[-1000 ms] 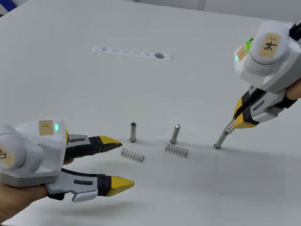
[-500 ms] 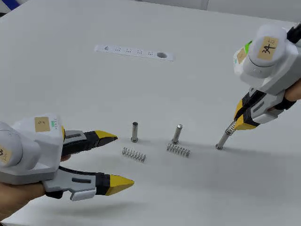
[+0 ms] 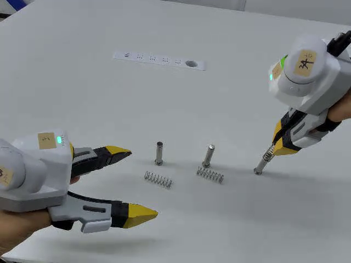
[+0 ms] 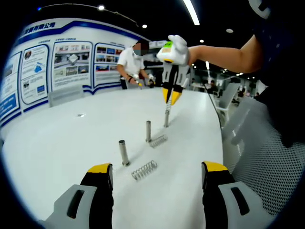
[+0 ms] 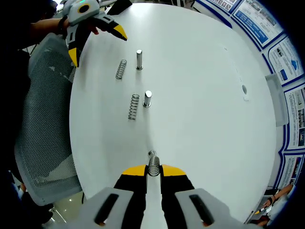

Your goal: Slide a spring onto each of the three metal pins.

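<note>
Fingers of the right gripper (image 3: 278,148) pinched a spring (image 3: 267,154) hiding the top of the rightmost pin (image 3: 259,169); the left gripper (image 3: 141,181) gaped wide.

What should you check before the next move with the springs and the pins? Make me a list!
1. Right gripper shut on the held spring: ok.
2. Held spring around the top of the right pin: ok.
3. Held spring pushed down to the pin's base: not ok, bare pin shows below it.
4. Left pin and middle pin upright and bare, ready for springs: ok.
5. Left spring and middle spring lying on the table in front of their pins: ok.
6. Left gripper open and holding nothing, near the left spring: ok.
</note>
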